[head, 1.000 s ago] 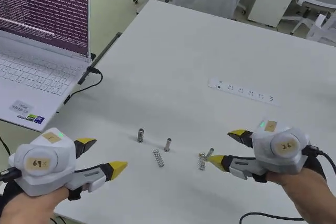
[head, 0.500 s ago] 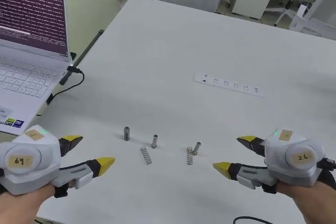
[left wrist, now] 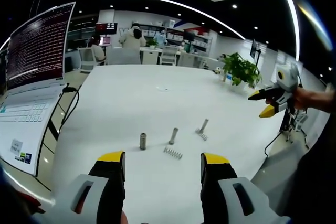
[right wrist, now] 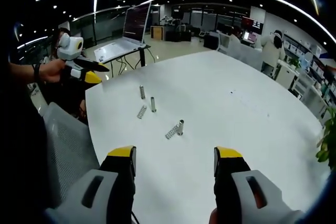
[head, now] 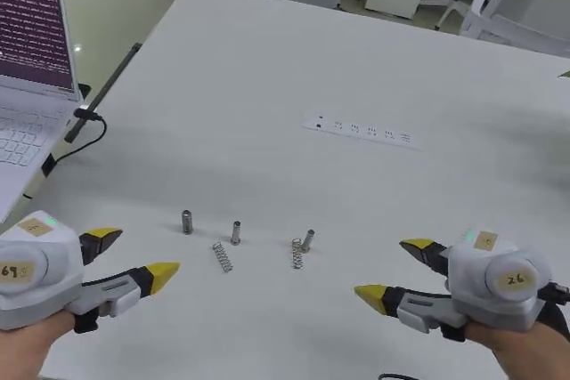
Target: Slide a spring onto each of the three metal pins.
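The laptop [head: 27, 86] is running off the left edge of the head view, with just a strip of its purple screen and a corner of the keyboard showing, and its lines of text are coming through too small to read; the left gripper [head: 134, 254] is being cut by the same edge, its round sticker reading "69" right at the border; the right gripper [head: 392, 269] is carrying a sticker reading "26", and the hand holding it is slipping off the bottom corner; both grippers are hovering over the near part of the white table [head: 267, 68] with their yellow-tipped jaws spread apart and nothing between them; between the two, a little farther from the person, the leftmost pin [head: 187, 222], the middle pin [head: 236, 232] and the rightmost pin [head: 307, 240] are standing in a row; the leftmost pin is looking thicker than the others, though whether a spring is sitting on it is too small to tell; the rightmost pin is appearing to lean; one loose spring [head: 222, 256] is lying on the table just in front of the middle pin; a second spring [head: 297, 254] is lying at the foot of the rightmost pin, touching it or just beside it; a white power strip [head: 361, 131] is lying farther back, its markings too small to read.
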{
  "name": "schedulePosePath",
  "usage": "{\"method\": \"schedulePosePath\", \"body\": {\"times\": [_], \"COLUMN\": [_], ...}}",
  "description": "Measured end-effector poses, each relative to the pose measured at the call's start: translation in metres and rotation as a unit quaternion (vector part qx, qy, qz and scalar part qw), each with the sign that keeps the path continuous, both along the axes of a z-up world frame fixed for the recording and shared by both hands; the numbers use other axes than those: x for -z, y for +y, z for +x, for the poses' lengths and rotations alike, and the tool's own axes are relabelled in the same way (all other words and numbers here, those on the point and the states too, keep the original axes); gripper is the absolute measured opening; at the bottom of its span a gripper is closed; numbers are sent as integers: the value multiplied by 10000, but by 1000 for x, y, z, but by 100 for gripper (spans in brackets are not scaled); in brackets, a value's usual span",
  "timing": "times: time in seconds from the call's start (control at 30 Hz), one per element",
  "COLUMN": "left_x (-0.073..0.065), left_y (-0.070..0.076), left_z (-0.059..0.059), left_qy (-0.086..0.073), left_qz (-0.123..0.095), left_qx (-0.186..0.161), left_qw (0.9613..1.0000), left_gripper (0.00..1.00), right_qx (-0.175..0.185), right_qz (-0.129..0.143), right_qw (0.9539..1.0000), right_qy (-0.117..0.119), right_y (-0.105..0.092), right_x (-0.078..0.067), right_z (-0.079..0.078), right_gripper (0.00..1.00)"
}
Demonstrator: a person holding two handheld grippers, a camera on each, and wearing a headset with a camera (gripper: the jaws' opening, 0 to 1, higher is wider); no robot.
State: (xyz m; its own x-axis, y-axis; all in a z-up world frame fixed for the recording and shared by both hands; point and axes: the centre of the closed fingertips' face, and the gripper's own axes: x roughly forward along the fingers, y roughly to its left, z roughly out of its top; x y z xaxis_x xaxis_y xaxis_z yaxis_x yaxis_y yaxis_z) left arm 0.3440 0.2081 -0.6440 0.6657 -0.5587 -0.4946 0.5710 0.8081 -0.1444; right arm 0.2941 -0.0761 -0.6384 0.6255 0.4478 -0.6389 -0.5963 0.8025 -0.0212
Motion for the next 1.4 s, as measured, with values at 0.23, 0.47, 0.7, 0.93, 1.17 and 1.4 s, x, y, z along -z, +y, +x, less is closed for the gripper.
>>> {"method": "schedulePosePath", "body": {"times": [0.23, 0.47, 0.7, 0.93, 1.17, 1.4], "left_x": [10, 25, 35, 47, 63, 77], "left_y": [-18, -34, -55, -66, -76, -84], "left_z": [1, 1, 11, 23, 30, 38], "left_qy": [111, 272, 381, 478, 636, 758], "left_qz": [-20, 90, 135, 175, 228, 249], "left_qx": [219, 464, 690, 684, 654, 553], "left_qw": [9997, 9985, 9968, 9964, 9956, 9953], "left_gripper": [53, 53, 52, 52, 51, 50], "right_qx": [117, 205, 236, 253, 346, 409], "right_qz": [84, 151, 190, 223, 303, 345], "right_qw": [9999, 9997, 9995, 9993, 9988, 9984], "right_qy": [27, 37, 94, 136, 173, 190], "right_y": [-3, -9, -14, -17, -21, -24], "right_x": [1, 2, 6, 8, 11, 12], "right_z": [-13, -20, -30, -38, -43, -45], "right_gripper": [59, 60, 60, 60, 59, 59]}}
